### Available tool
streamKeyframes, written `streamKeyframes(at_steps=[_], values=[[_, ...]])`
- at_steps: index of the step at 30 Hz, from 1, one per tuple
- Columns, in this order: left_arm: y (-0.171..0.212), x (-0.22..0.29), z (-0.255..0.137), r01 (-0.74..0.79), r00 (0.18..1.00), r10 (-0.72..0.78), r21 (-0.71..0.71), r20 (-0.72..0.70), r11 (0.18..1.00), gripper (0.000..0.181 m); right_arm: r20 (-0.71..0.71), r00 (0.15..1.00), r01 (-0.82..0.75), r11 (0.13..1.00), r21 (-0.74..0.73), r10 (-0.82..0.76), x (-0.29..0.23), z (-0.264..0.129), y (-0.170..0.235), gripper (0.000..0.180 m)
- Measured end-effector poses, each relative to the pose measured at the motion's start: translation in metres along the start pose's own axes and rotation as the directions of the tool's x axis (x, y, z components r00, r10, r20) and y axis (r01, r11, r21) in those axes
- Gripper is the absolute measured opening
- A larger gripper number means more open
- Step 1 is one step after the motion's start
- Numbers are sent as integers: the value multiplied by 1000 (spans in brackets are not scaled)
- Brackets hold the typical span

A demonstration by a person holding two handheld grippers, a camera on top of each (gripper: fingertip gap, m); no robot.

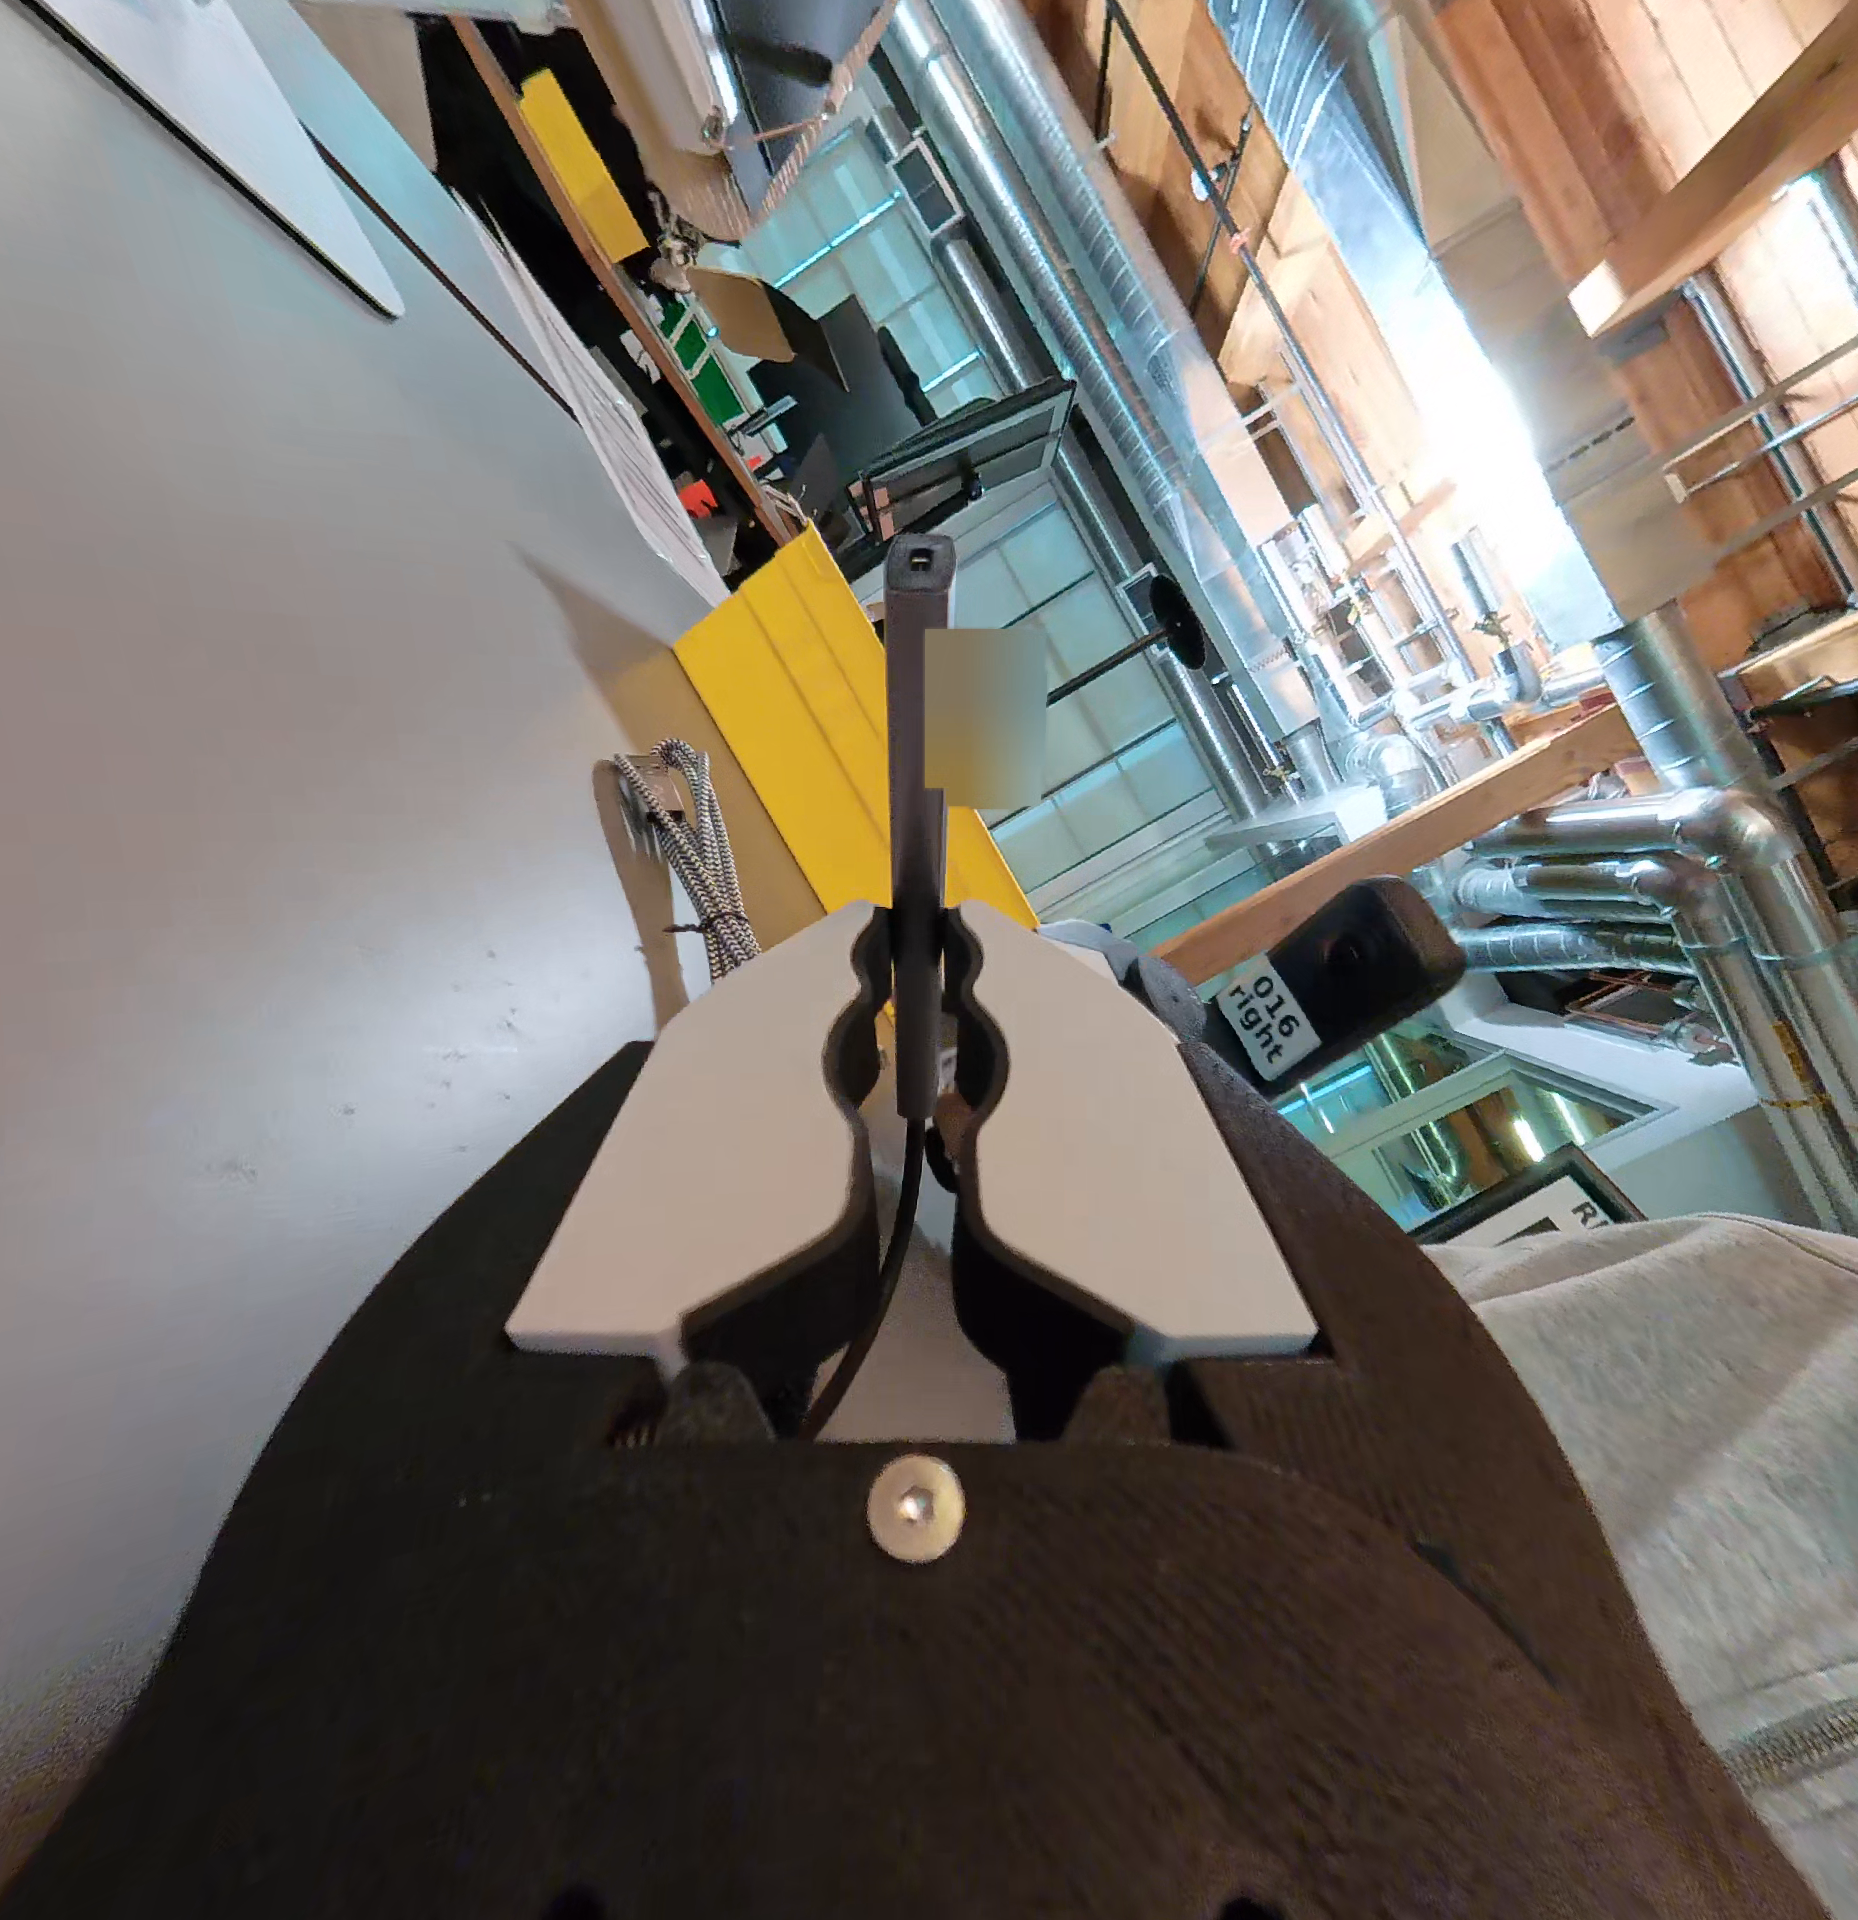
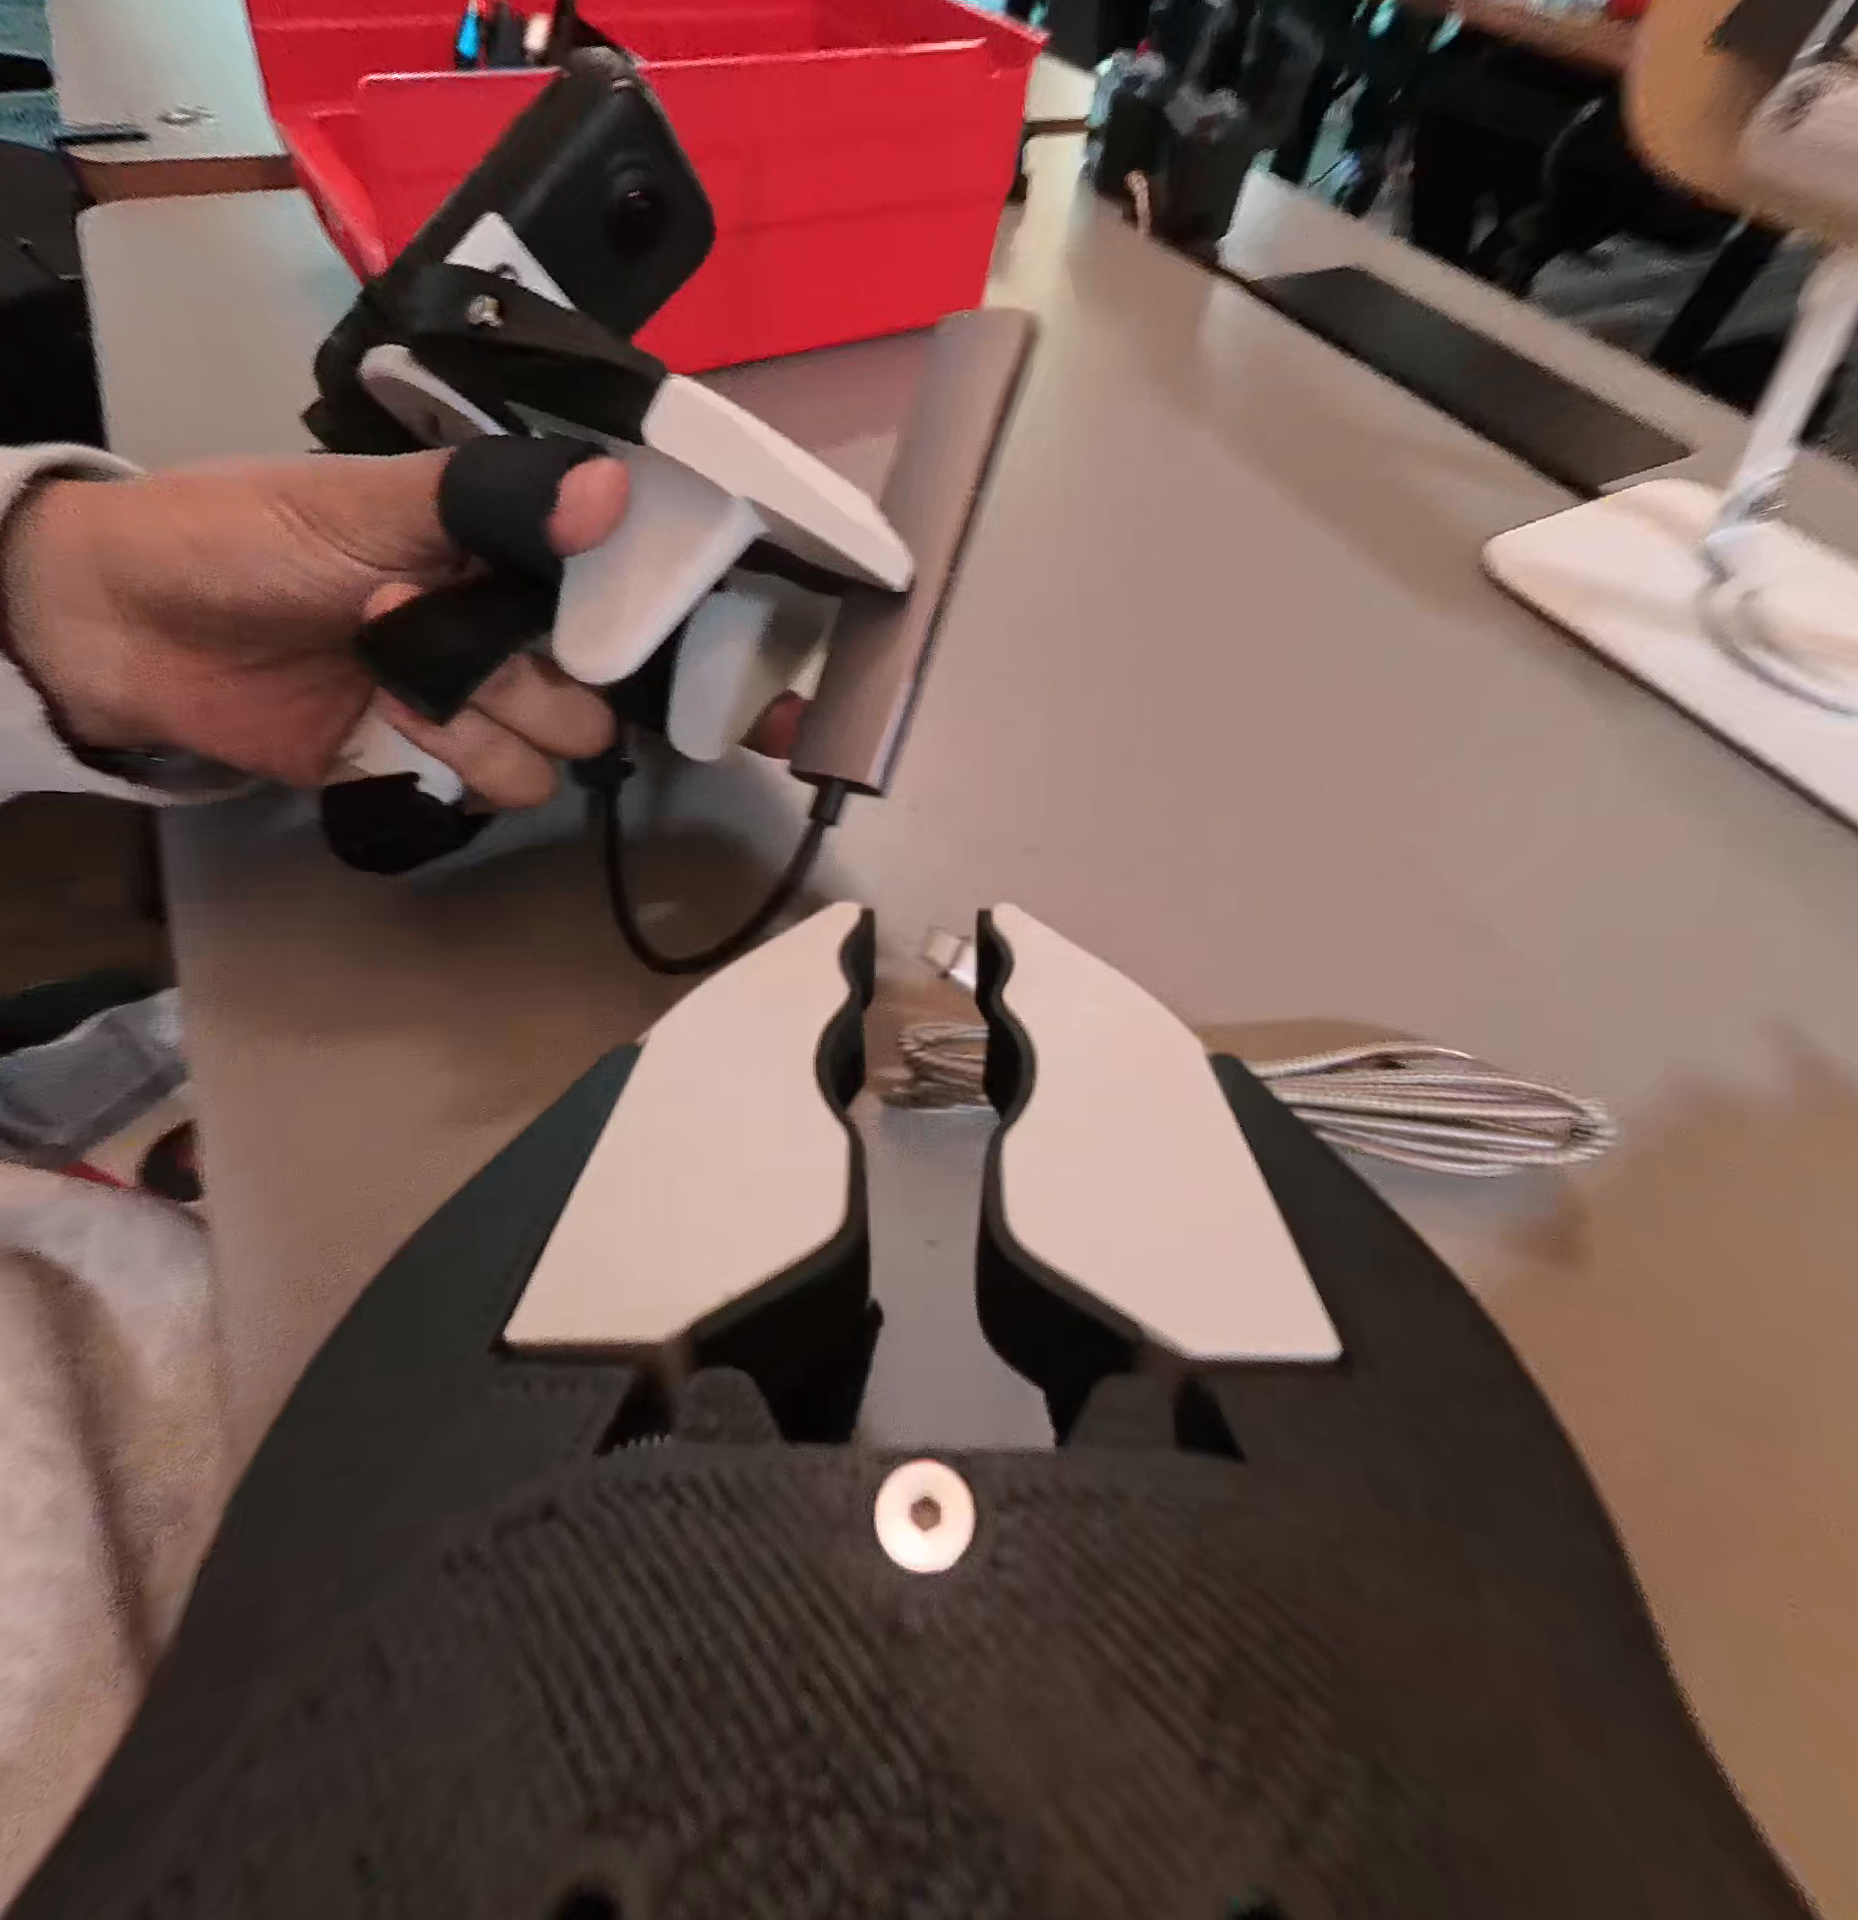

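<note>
**Left gripper lifts a flat grey hub**

The slim grey hub (image 2: 909, 540), short black cable (image 2: 696, 914) dangling, is clamped edge-on in the left gripper (image 1: 917, 935), above the table (image 2: 1268, 727). Just below it, the right gripper (image 2: 923, 925) hovers, jaws slightly parted and empty, over a coiled braided cable (image 2: 1424, 1112). Behind the hub sits a red bin (image 2: 852, 187).

Workshop: exposed ducts (image 1: 1091, 343), timber beams (image 1: 1735, 156)

Red bin (image 2: 852, 177) behind, coiled braided cable (image 2: 1424, 1107) on the tan table (image 2: 1268, 727), yellow panel (image 1: 800, 727) beside it.
</note>
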State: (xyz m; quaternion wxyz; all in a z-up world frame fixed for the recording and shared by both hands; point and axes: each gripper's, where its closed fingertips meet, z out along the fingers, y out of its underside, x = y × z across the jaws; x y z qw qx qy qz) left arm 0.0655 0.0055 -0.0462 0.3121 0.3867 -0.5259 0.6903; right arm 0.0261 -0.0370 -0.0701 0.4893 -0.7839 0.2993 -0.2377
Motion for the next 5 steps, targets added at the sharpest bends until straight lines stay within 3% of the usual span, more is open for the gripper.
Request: streamKeyframes(at_steps=[1, 5], values=[[0, 0, -1, 6, 1000, -6, 2, -1, 1000, 10, -16, 1000, 4, 1000, 14, -4, 8, -3, 1, 17], [7, 0, 3, 40, 999, -40, -35, -21, 999, 9, 2, 996, -94, 994, 54, 94, 30, -11, 5, 16]])
